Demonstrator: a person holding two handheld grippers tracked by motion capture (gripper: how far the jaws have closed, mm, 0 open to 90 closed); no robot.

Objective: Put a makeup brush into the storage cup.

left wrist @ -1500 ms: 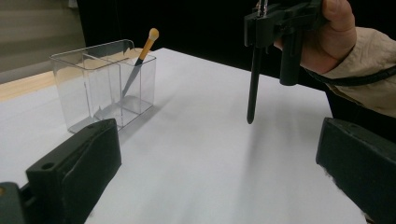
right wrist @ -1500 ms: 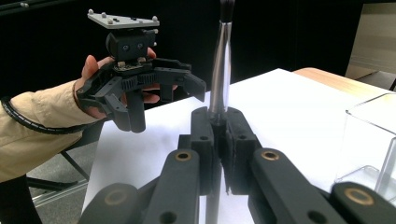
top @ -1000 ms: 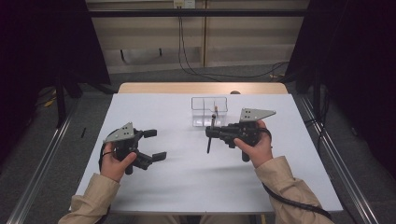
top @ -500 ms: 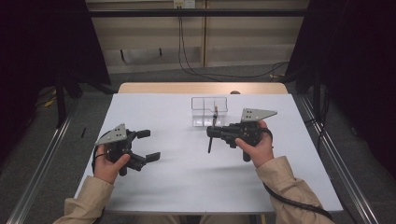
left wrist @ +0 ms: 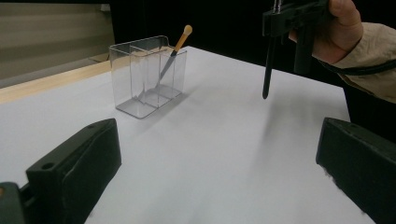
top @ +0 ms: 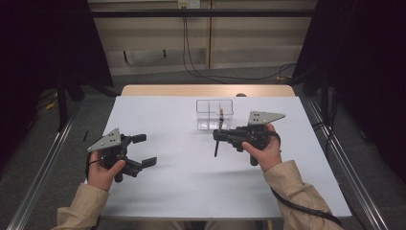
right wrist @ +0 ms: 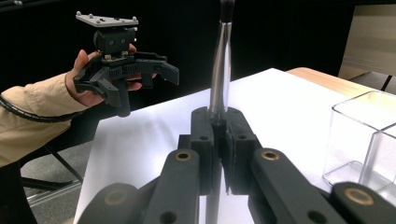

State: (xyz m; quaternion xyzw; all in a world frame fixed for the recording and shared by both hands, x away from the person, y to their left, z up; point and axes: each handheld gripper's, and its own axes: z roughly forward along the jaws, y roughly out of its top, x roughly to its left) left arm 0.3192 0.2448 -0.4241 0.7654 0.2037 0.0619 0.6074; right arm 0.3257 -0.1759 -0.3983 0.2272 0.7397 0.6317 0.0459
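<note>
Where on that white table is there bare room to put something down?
Most of the white table is bare: the wide stretch between the left gripper and the right gripper, and the near edge by the sleeves. It is crowded only at the back middle, where the clear box stands and the dark stick hangs close by.

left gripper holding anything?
No: in the high view the left gripper has its fingers spread wide with nothing between them, above the white table.

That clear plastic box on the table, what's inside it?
The clear plastic box has compartments; one holds a single thin brush with an orange tip, leaning against the wall. The other compartments look empty. Its see-through walls hide nothing.
</note>
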